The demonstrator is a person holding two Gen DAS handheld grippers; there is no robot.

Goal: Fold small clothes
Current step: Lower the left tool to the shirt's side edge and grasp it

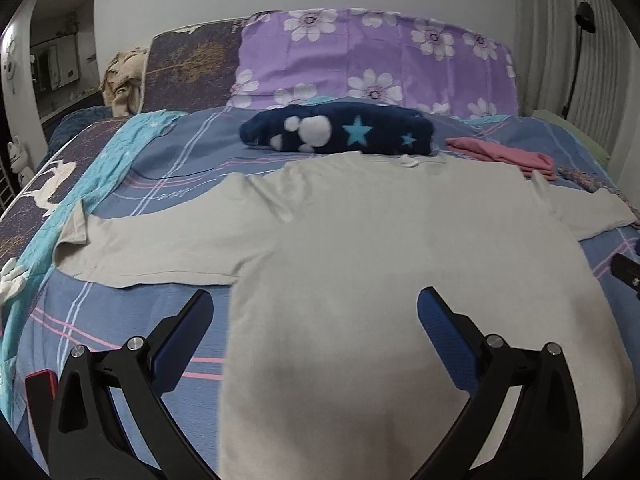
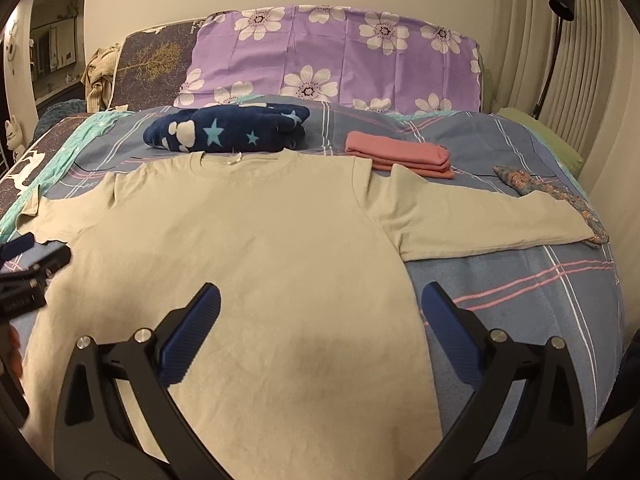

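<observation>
A beige long-sleeved shirt (image 1: 360, 240) lies flat and spread out on the bed, collar away from me, both sleeves stretched sideways; it also shows in the right wrist view (image 2: 256, 240). My left gripper (image 1: 316, 308) is open and empty, hovering over the shirt's lower left side edge. My right gripper (image 2: 320, 304) is open and empty over the shirt's lower right side edge. The left gripper also shows at the left edge of the right wrist view (image 2: 32, 276).
The bed has a blue plaid sheet (image 2: 520, 300). A folded navy star blanket (image 1: 340, 130) and a folded pink garment (image 2: 400, 154) lie beyond the collar. A purple floral pillow (image 2: 340, 56) stands at the head. A patterned cloth (image 2: 552, 196) lies by the right cuff.
</observation>
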